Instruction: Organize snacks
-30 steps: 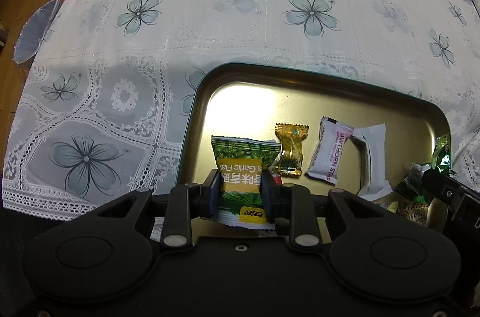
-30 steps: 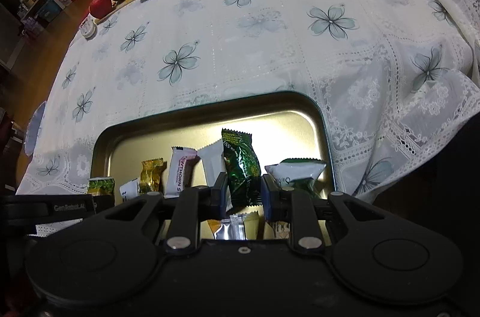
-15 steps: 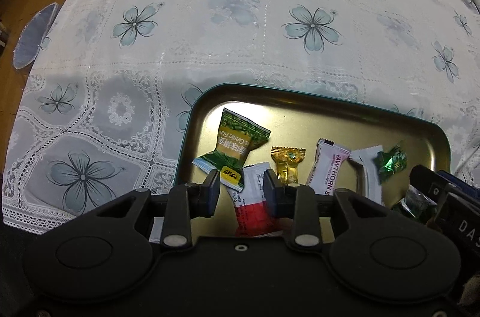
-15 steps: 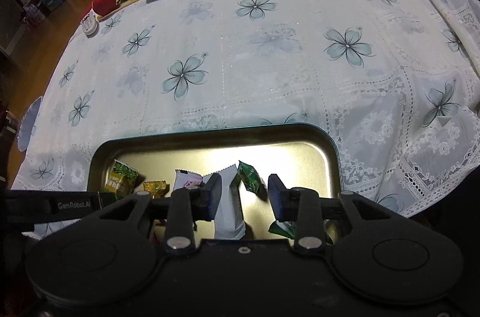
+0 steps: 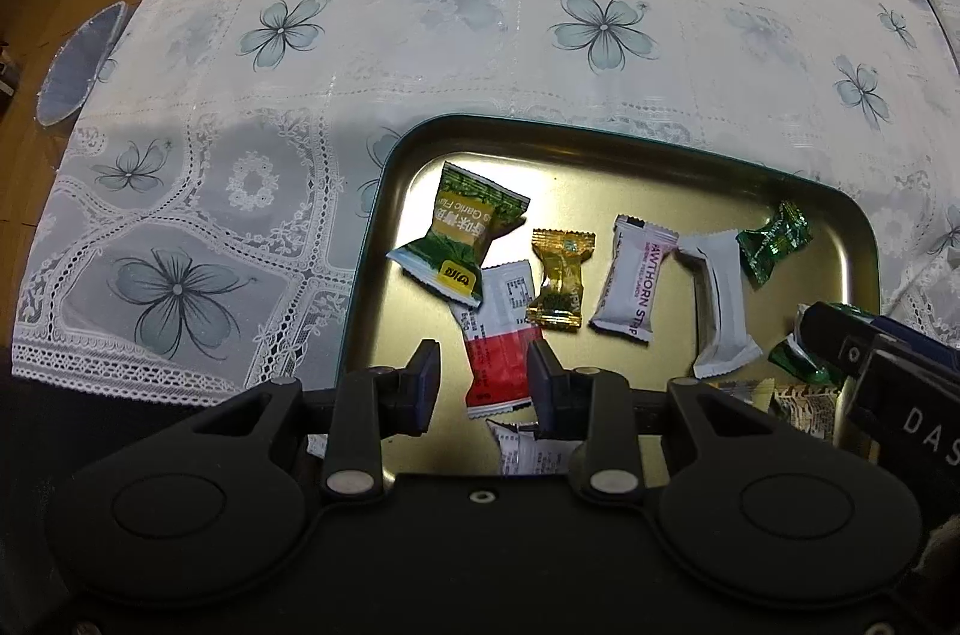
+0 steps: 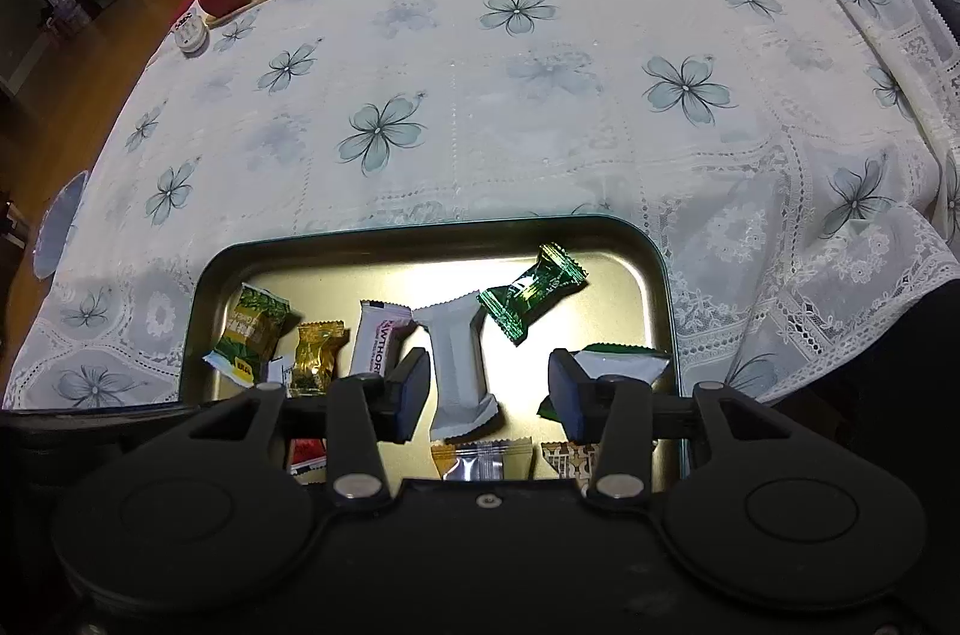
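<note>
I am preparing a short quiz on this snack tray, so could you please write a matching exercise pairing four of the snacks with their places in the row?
Things:
1. garlic pea packet
2. gold candy
3. hawthorn strip
4. dark green candy

Places, as the left wrist view shows the tray:
A. at the right end of the row
B. directly left of the plain white bar
C. at the left end, overlapping the red and white sachet
D. between the sachet and the hawthorn strip

Pairs: 1-C, 2-D, 3-B, 4-A
</note>
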{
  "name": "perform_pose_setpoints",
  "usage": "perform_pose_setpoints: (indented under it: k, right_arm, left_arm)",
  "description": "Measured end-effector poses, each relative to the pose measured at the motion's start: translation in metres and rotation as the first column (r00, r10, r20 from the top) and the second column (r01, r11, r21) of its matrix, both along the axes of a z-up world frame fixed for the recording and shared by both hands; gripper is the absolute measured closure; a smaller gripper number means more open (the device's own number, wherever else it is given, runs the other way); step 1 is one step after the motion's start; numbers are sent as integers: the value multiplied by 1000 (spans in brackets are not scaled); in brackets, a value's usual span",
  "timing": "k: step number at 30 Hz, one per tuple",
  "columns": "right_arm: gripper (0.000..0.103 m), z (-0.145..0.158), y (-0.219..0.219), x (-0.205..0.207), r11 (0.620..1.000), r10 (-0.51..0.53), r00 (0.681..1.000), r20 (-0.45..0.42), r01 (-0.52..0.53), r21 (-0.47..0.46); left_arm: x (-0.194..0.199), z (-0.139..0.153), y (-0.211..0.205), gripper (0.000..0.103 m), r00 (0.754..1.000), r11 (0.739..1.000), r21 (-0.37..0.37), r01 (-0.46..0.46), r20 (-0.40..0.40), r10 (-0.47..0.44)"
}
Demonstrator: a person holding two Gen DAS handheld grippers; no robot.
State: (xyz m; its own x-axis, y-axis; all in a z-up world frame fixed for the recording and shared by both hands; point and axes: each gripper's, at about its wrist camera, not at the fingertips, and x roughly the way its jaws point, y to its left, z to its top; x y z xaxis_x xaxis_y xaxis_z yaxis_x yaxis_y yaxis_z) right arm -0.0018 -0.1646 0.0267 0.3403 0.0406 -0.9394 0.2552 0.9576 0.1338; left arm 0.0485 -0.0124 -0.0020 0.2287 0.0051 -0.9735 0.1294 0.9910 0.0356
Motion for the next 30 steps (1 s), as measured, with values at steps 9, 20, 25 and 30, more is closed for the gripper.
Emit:
perform_pose_setpoints:
  k: [9, 20, 25, 30]
  right_arm:
    - [53, 17, 13, -37, 999, 33, 999, 21, -33, -18]
    - [51, 20, 28, -83, 998, 49, 998, 38, -48, -27]
    - [50, 21, 30, -101, 998, 44, 998, 49, -42, -40]
    - [49, 22, 29, -113, 999, 40, 998, 57, -38, -38]
  left_arm:
    - [-39, 4, 9, 61, 1000, 1000, -1, 2, 16, -2]
    - [-74, 8, 25, 61, 998, 1000, -7, 0, 56, 0]
    - [-84, 9, 28, 61, 997, 1000, -7, 1, 71, -1]
    - [-93, 11, 30, 61, 997, 1000, -6, 6, 76, -5]
